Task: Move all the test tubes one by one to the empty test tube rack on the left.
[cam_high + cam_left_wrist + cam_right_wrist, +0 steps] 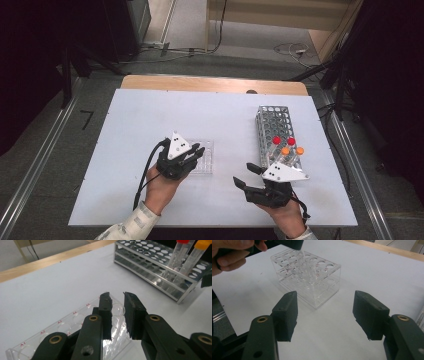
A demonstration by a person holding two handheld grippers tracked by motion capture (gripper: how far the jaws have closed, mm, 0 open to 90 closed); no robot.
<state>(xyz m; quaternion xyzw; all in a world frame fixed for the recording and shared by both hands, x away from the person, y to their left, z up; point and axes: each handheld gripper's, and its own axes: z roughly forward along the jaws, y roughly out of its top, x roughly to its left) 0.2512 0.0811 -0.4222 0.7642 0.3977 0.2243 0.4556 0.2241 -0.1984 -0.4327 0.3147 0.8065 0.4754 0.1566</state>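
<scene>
My left gripper (196,154) hangs over the clear acrylic tube rack (207,164) at the table's middle, shut on a clear uncapped tube (117,310). In the right gripper view that tube (308,267) slants down from the left gripper into one of the rack's (322,290) holes. The left jaws (116,296) stand narrowly apart with the tube's rim between them. My right gripper (245,175) stays low near the front right, open with nothing between its pads (325,297), pointing at the clear rack.
A metal tube rack (274,122) stands at the right, holding two red-capped tubes (276,140) and two orange-capped tubes (299,150) at its near end. The white table top (150,115) ends in a wooden strip at the far edge. Cables lie on the floor beyond.
</scene>
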